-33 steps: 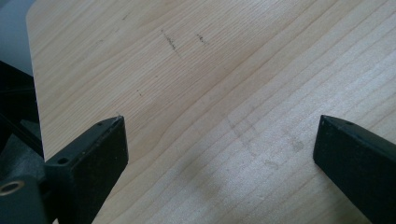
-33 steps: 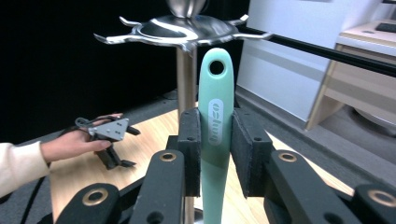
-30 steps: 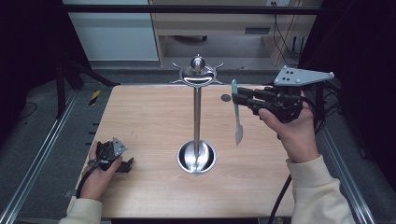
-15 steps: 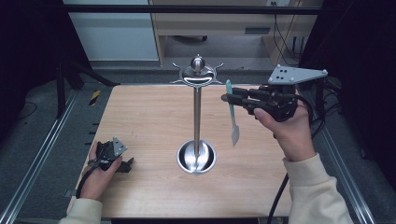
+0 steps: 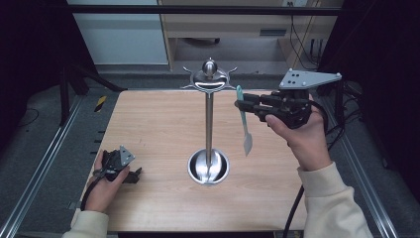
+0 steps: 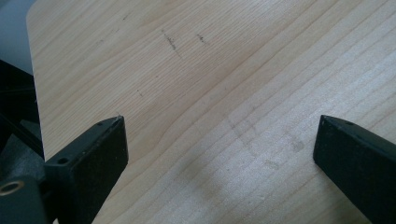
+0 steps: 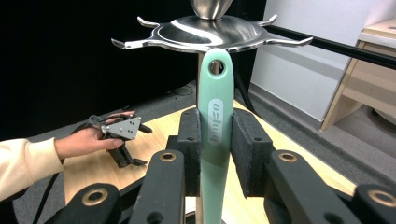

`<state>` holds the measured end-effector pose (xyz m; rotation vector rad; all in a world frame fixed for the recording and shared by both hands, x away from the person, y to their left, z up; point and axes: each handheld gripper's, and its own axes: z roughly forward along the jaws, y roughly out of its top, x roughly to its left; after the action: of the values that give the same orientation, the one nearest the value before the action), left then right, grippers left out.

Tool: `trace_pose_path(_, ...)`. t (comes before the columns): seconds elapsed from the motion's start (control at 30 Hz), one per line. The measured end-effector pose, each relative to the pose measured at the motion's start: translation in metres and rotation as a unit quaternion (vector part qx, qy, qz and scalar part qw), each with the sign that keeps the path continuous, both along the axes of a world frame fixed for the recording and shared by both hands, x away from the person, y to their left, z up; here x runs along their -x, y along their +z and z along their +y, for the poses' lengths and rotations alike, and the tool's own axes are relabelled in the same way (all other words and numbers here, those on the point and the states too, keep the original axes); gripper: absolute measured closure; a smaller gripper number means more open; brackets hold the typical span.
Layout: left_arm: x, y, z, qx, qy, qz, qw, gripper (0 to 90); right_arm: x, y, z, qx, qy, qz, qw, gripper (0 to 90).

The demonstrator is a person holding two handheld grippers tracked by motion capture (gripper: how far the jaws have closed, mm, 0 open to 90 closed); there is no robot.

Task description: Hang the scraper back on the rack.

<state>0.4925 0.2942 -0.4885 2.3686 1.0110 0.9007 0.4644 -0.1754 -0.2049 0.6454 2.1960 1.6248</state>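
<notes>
A steel utensil stand (image 5: pixel 209 119) rises from a round base (image 5: pixel 208 167) at the table's middle, with hooked arms around its top disc (image 7: pixel 212 31). My right gripper (image 5: pixel 241 105) is shut on the handle of a mint-green spatula (image 5: pixel 243 124), which hangs blade down just right of the pole. In the right gripper view the spatula's handle (image 7: pixel 215 121) stands upright between the pads, its hang hole (image 7: pixel 215 67) just below the disc's rim. My left gripper (image 5: pixel 130 174) rests on the table at the front left, held by a hand, jaws wide apart over bare wood (image 6: pixel 219 107).
The wooden table (image 5: pixel 158 129) has metal rails along both sides. A cabinet and shelving stand beyond the far edge. Cables trail from the right gripper past the table's right edge.
My right gripper has carried the spatula a little left toward the stand's top. The left gripper has stayed in place.
</notes>
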Motion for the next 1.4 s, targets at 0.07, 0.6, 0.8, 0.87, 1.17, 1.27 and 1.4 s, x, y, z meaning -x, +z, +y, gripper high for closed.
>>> trace_pose_path(0.07,0.0,0.0,0.0,-0.001,0.0,0.0,1.0,2.9,0.0,0.0,0.001,0.0,0.0,0.0,1.0,74.4)
trace_pose_path(0.6,0.0,0.0,0.0,0.0,-0.001,0.0,1.0,2.9,-0.004,-0.002,0.008,-0.005,-0.001,0.001,1.0,74.4)
trace_pose_path(0.8,0.0,0.0,0.0,0.001,-0.001,0.0,1.0,2.9,-0.005,-0.003,0.009,-0.007,-0.002,0.001,1.0,74.4)
trace_pose_path(0.87,0.0,0.0,0.0,0.0,-0.001,0.0,1.0,2.8,-0.005,-0.003,0.01,-0.007,-0.002,0.001,1.0,74.4)
trace_pose_path(1.17,0.0,0.0,0.0,0.0,-0.001,0.0,1.0,2.9,-0.006,-0.005,0.011,-0.009,-0.002,0.001,1.0,74.4)
trace_pose_path(1.27,0.0,0.0,0.0,0.0,-0.001,0.0,1.0,2.9,-0.006,-0.006,0.011,-0.01,-0.002,0.0,0.9999,74.4)
trace_pose_path(1.4,0.0,0.0,0.0,0.0,-0.001,0.0,1.0,2.8,-0.006,-0.006,0.011,-0.01,-0.002,-0.001,0.9999,74.3)
